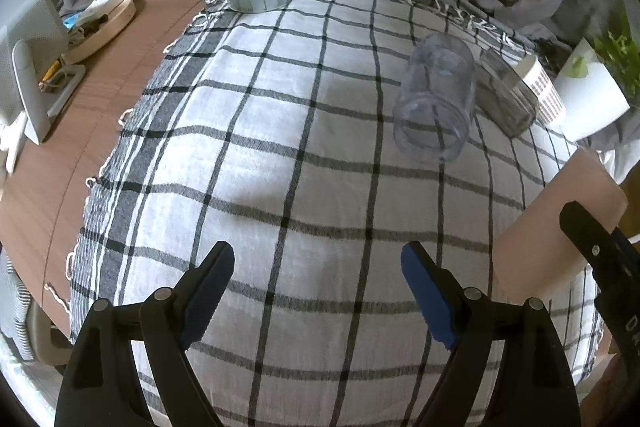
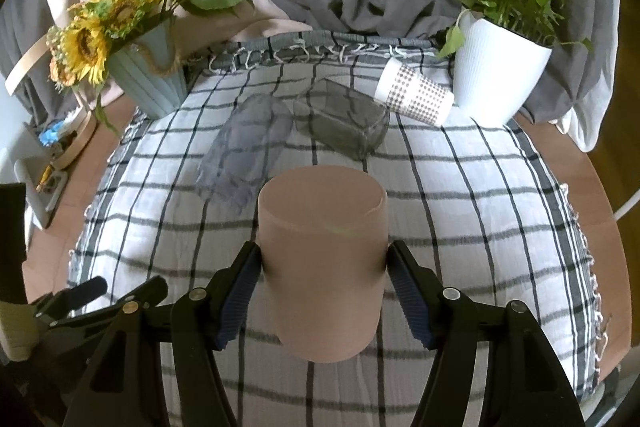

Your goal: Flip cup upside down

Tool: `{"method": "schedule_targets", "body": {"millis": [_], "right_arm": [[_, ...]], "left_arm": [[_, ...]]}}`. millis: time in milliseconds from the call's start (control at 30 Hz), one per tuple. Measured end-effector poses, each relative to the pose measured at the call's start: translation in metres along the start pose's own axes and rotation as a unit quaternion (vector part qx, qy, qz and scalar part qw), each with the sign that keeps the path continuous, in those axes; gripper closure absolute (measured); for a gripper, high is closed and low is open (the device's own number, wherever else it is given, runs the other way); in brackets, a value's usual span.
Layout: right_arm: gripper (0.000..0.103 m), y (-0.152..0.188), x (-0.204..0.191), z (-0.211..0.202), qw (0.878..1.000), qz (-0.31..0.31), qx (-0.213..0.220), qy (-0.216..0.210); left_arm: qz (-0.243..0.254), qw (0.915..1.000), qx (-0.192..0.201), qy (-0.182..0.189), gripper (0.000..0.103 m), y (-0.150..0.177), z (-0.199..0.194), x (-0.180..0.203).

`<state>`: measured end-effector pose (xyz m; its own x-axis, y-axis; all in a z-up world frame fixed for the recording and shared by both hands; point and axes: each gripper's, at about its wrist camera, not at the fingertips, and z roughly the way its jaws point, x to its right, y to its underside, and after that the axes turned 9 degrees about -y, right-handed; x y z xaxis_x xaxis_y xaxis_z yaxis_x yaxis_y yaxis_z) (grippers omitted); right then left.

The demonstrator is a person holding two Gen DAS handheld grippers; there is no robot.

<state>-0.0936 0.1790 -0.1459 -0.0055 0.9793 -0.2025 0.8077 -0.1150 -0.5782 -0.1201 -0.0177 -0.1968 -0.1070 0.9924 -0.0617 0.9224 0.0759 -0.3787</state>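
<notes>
A matte pink cup [image 2: 324, 263] is clamped between the pads of my right gripper [image 2: 324, 291], held above the checked cloth [image 2: 480, 207] with a flat closed end facing the camera. The same cup shows at the right edge of the left wrist view [image 1: 552, 227], with one right finger [image 1: 588, 231] against it. My left gripper [image 1: 316, 287] is open and empty over the cloth, to the left of the cup.
A clear cup [image 2: 248, 155] [image 1: 436, 99], a dark glass tumbler [image 2: 344, 119] [image 1: 508, 95] and a dotted paper cup [image 2: 416, 95] [image 1: 544, 91] lie on their sides further back. A sunflower pot [image 2: 148, 83] stands back left, a white plant pot [image 2: 496, 75] back right. A wooden table [image 1: 52, 179] extends left.
</notes>
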Motion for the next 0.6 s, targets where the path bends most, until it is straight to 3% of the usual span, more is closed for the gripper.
{"method": "schedule_targets", "body": {"millis": [333,600], "right_arm": [[0.038,-0.004,-0.002,0.023,1.0,-0.009,0.012,-0.007],[0.038,0.016,-0.004,0.016,1.0,-0.016,-0.018,-0.007]], "left_arm": [[-0.003,0.9998,-0.011,-0.018,0.017,-0.004,0.013,0.003],[0.0,0.9997,-0.019,-0.018,0.017,0.0,0.012,0.006]]}}
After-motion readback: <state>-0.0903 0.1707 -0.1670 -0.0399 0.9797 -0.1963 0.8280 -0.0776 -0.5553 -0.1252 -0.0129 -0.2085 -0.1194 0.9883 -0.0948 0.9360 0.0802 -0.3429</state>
